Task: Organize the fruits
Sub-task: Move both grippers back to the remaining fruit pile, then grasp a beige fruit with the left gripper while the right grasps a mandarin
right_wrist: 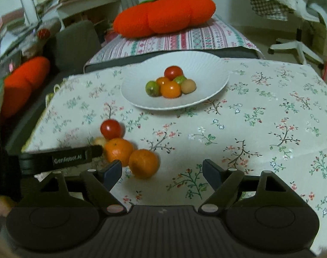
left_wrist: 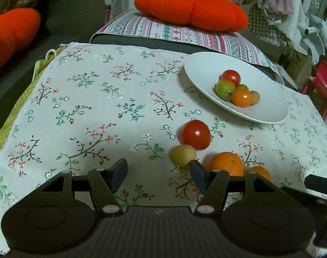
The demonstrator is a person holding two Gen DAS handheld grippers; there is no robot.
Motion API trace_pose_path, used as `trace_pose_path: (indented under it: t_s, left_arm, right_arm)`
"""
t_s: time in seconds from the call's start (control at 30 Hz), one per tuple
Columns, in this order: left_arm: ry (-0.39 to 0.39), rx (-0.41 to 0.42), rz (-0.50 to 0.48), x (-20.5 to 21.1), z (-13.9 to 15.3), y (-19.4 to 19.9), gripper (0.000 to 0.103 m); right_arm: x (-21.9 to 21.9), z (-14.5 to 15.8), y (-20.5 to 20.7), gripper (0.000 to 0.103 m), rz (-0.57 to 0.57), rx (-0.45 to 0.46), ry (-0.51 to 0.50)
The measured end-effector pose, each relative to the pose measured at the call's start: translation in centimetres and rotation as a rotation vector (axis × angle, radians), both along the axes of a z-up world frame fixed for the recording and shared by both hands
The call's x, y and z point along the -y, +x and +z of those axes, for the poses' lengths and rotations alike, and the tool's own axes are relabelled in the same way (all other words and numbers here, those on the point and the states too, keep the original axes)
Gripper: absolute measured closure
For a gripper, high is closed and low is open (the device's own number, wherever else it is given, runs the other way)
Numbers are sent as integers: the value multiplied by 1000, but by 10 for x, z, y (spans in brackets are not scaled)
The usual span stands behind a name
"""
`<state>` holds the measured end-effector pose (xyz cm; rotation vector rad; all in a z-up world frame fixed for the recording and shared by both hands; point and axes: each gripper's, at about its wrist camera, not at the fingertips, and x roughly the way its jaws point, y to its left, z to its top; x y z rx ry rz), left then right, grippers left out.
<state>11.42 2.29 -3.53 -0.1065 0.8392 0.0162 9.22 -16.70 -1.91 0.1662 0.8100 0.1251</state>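
On the flowered surface (right_wrist: 260, 129) ahead of you sit four loose fruits in one cluster: one red tomato (left_wrist: 195, 134), one pale yellow-green fruit (left_wrist: 182, 155) touching it, and two oranges, the nearer orange (right_wrist: 144, 163) and the farther orange (right_wrist: 118, 150), touching each other. Beyond them, your white plate (right_wrist: 206, 68) holds six fruits in a pile: one red tomato on top, two green ones, two orange ones and one tan one. Your left tongs (left_wrist: 159, 177) are spread wide with nothing between the pads, the right pad just beside the yellow-green fruit. Your right tongs (right_wrist: 162, 173) are likewise spread and empty, low over the cloth, the nearer orange just inside the left pad. Two orange plush cushions lie behind the surface.
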Motion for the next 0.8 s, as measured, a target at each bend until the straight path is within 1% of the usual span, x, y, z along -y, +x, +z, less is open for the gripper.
trace_pose_path:
  t_s: [0.1,0.2,0.27,0.4,0.47,0.57,0.6,0.63,0.7,0.73,0.8]
  left_arm:
    - [1,15,-1,0,0,3,49]
    - [3,23,4,1,-3,8,49]
    - [8,28,-3,4,-3,10,49]
    - [-7,40,-26,8,0,10,50]
    - [12,42,-36,10,-2,10,54]
    - [67,40,-40,14,-5,11,68]
    - [85,44,-39,15,-5,11,76]
    - [91,47,-36,14,-5,12,83]
    - [79,51,-27,10,-5,12,90]
    - [72,50,-22,8,-5,13,92]
    - [54,50,-18,5,-5,14,92]
  right_arm:
    - [-1,-2,2,23,0,-4,-22]
    - [0,-4,2,22,-4,-9,-22]
    - [-1,-5,3,22,-3,-13,-29]
    - [-2,-6,4,21,-2,-18,-36]
    - [-2,-6,4,21,-1,-19,-38]
    - [-4,-8,5,21,4,-23,-45]
    - [-5,-8,5,21,6,-25,-47]
    - [-5,-9,5,21,8,-27,-51]
    - [-6,-10,6,21,9,-30,-57]
    - [-6,-10,7,21,8,-31,-60]
    - [-7,-11,7,21,9,-34,-64]
